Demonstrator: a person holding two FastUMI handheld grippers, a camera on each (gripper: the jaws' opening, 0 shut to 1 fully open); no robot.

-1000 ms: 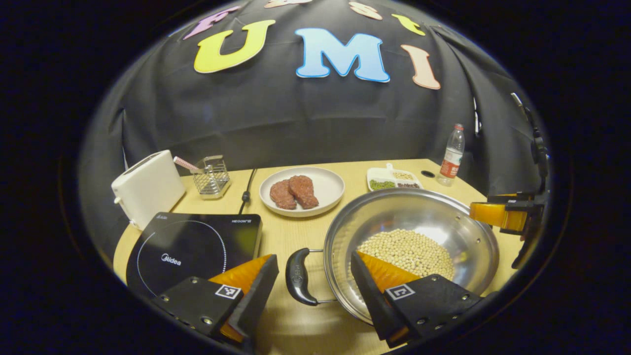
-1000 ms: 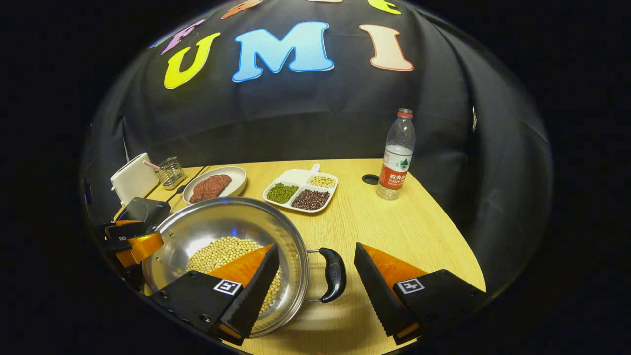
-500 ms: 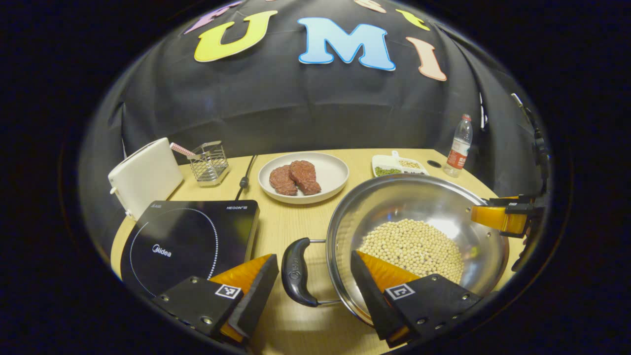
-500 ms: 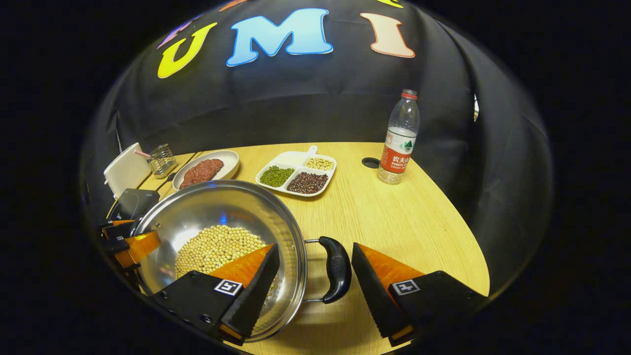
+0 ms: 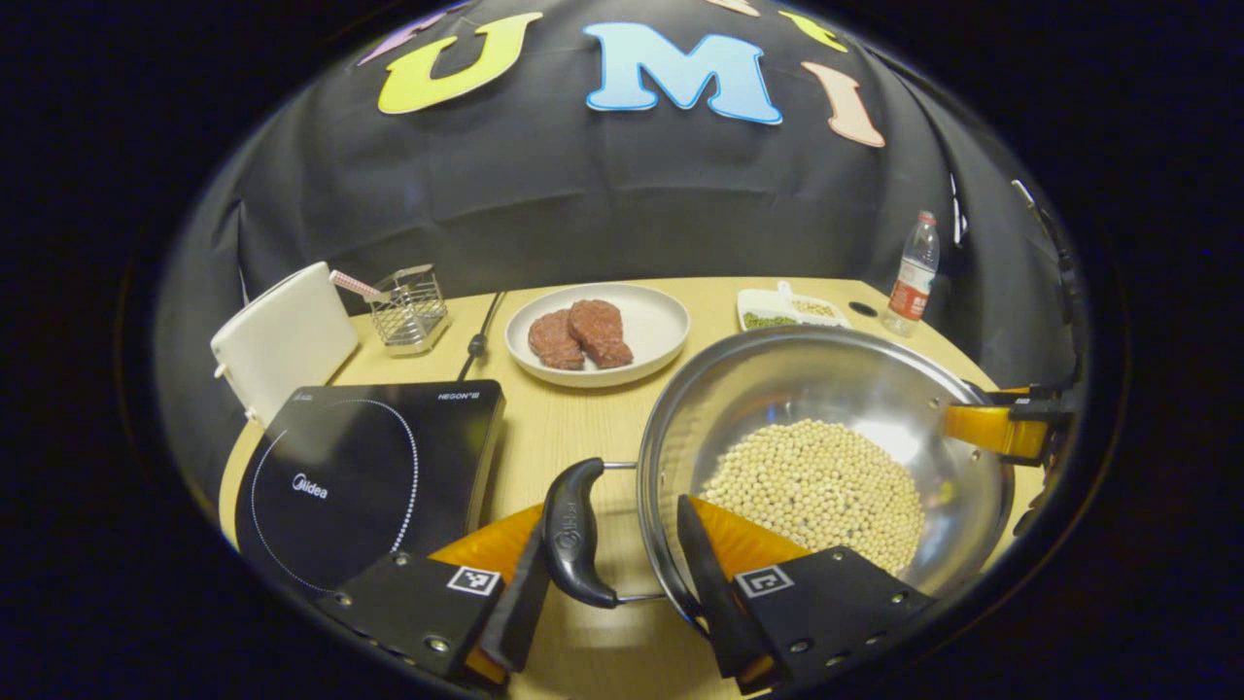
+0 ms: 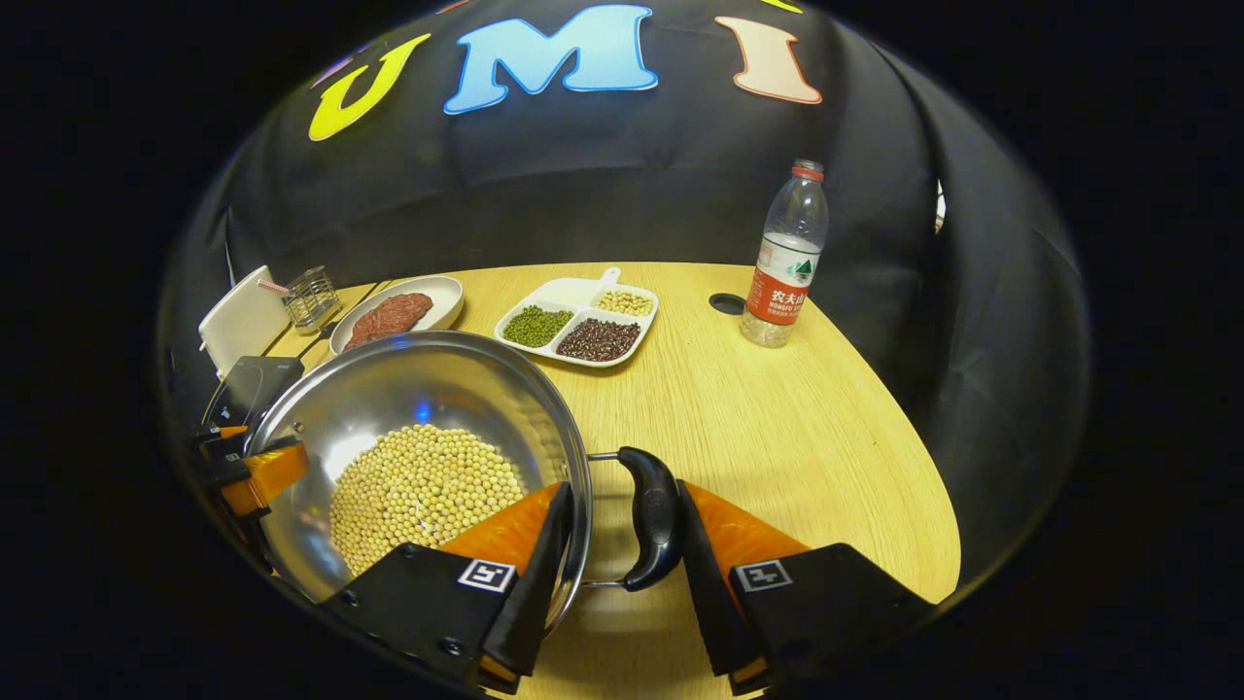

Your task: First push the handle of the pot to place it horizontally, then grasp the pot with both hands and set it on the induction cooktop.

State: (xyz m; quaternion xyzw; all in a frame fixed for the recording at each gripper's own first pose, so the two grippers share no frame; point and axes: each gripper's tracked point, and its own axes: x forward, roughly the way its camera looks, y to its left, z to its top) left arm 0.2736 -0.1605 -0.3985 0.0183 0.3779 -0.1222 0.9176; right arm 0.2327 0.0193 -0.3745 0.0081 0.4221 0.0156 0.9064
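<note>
Steel pot (image 5: 826, 408) of soybeans (image 5: 816, 481) on surface (image 6: 777, 418), beside induction cooktop (image 5: 369, 467). Left claw (image 5: 603, 593) pinching rim and left black handle (image 5: 573, 535). Right claw (image 6: 617, 574) pinching rim and right black handle (image 6: 651, 515).

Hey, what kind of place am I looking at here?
Probably a mock kitchen set up in a recording booth: an induction cooktop, a white toaster and a steel pot of soybeans share a wooden table against a black cloth wall.
</note>
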